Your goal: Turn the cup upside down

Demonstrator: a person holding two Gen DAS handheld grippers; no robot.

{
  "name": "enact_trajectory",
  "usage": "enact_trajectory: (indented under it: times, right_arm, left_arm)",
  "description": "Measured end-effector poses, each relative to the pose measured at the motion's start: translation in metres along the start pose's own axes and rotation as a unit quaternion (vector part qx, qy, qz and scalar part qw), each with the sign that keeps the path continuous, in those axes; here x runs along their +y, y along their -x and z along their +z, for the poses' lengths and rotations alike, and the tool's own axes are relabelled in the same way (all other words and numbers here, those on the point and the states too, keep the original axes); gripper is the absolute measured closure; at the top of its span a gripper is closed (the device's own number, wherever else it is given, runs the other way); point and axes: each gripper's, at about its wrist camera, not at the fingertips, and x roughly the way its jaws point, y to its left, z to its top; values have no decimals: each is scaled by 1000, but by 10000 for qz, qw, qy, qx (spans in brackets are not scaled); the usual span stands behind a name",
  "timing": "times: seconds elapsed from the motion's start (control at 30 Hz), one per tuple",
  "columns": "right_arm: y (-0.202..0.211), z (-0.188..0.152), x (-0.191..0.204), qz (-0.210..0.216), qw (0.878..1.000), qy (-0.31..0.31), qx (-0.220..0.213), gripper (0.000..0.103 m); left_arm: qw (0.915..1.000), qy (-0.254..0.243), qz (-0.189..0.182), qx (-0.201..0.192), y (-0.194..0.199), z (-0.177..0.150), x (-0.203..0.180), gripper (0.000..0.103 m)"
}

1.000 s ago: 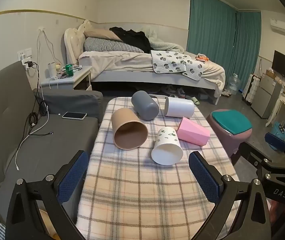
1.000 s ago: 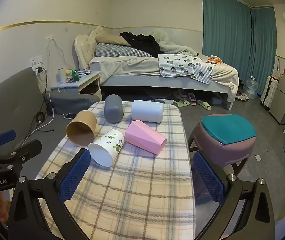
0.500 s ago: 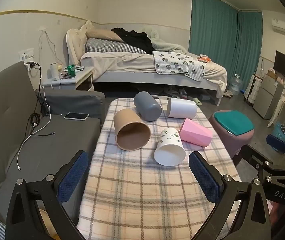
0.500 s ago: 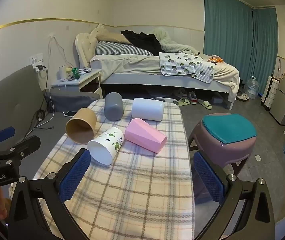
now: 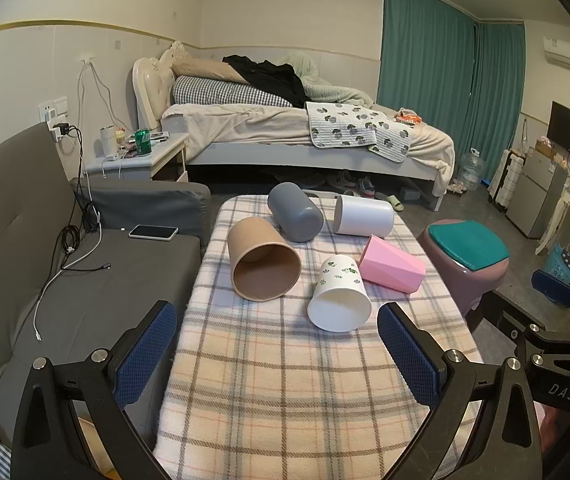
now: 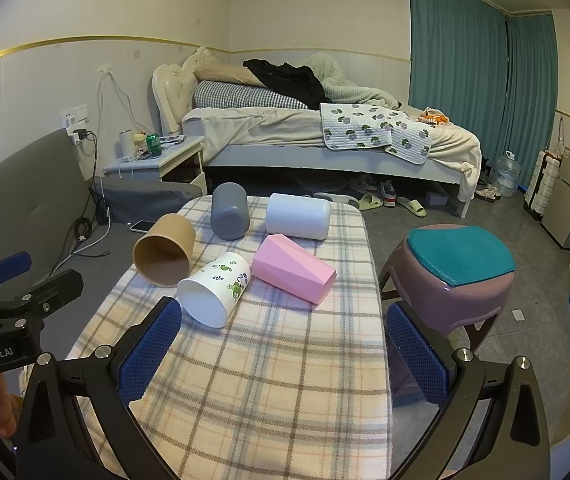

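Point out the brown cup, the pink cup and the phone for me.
brown cup [image 5: 264, 265]: left wrist view, on its open mouth facing the camera.
pink cup [image 6: 291, 267]: right wrist view, on its faceted side wall.
phone [image 5: 153, 232]: left wrist view, on its screen, lying on the sofa.

A lived-in bedroom at home: an unmade bed [image 5: 285, 128] with a nightstand [image 5: 141, 160] beside its headboard, teal curtains [image 5: 445, 80] past its foot, shoes [image 6: 385, 196] underneath.
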Motion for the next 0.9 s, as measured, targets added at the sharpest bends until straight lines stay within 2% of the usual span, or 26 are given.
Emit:
enact_trajectory:
  times: [0.47, 0.5, 0.9]
  right_arm:
    - [-1, -1, 1, 13, 10000, -2, 24, 0]
    - [-1, -2, 2, 17, 10000, -5, 29, 0]
    - [-2, -3, 3, 19, 10000, 16, 31, 0]
  left_arm:
    - [10000, -7, 2, -7, -1, -2, 7, 0]
    - [10000, -4, 15, 3, 0, 0, -2, 0]
    - [10000, -1, 15, 7, 0, 1, -2, 0]
